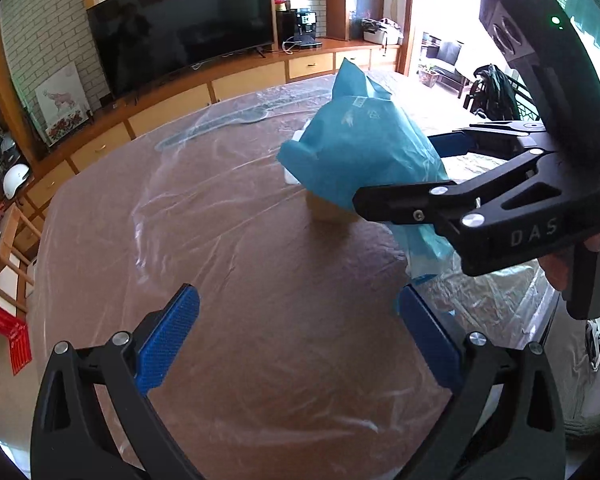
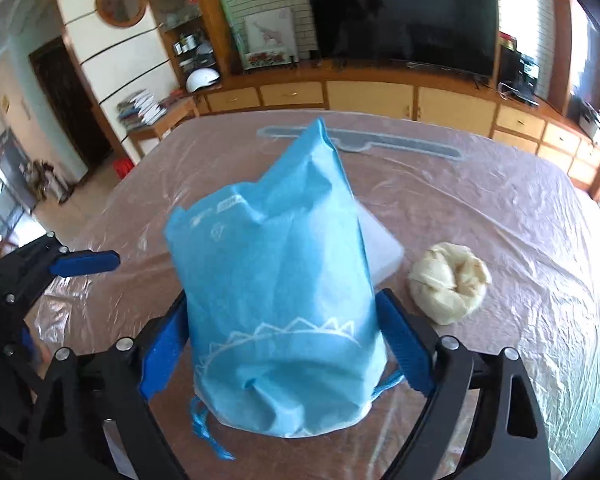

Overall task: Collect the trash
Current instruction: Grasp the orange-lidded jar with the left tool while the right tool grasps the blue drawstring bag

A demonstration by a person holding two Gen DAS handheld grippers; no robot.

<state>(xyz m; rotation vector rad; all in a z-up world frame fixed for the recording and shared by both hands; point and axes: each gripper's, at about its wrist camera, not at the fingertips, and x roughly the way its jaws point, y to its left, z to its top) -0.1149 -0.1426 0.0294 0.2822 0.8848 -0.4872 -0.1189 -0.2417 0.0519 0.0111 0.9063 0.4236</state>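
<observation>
The right tool (image 2: pixel 276 344) clasps the blue bag (image 2: pixel 276 280) on the tabletop (image 2: pixel 480 200); left tool (image 1: pixel 296 336) released. Next: bag the crumpled paper (image 2: pixel 448 280).

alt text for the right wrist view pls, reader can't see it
A blue bag stands between the blue pads of the right gripper, on a table covered in clear plastic. A crumpled cream wad lies to its right, and the left gripper shows at the left edge.

Each hand-held gripper, left (image 1: pixel 296 340) and right (image 2: pixel 278 344), has black triangular-cutout arms, silver screws and ribbed blue pads; the right one's body reads "DAS", a green light lit.
</observation>
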